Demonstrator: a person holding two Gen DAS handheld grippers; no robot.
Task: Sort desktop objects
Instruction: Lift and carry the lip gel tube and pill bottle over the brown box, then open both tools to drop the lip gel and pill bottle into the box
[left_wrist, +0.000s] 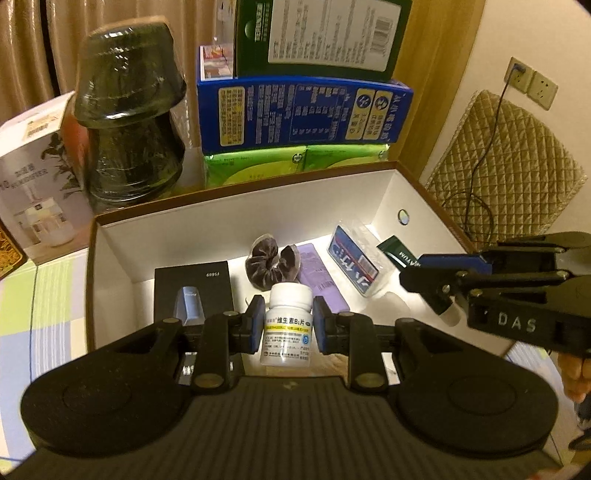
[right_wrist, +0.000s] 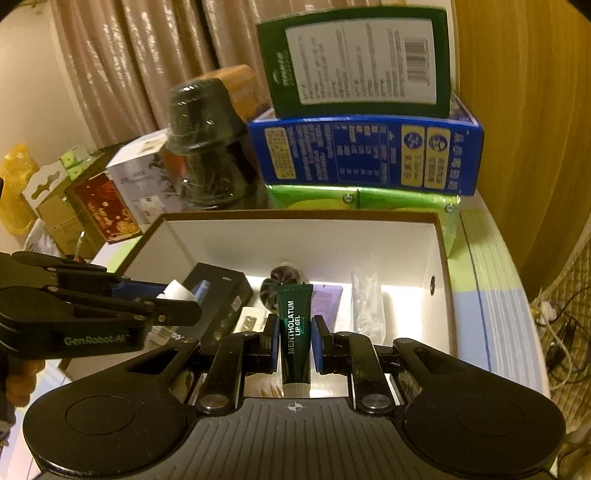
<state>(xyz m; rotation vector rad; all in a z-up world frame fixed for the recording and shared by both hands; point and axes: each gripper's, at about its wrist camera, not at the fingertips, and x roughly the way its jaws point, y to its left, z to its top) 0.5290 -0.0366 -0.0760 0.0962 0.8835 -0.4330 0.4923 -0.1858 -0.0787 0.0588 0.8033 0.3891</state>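
Note:
My left gripper is shut on a white pill bottle and holds it above the open white box. My right gripper is shut on a dark green lip gel tube over the same box. In the left wrist view the right gripper comes in from the right with the tube. In the right wrist view the left gripper comes in from the left with the bottle. Inside the box lie a black box, a dark scrunchie, a purple packet and a clear blue-labelled case.
Behind the box stand stacked dark glass cups, a blue carton, a green carton and green packs. A white humidifier box stands at left. A quilted cushion and cables lie at right, off the table.

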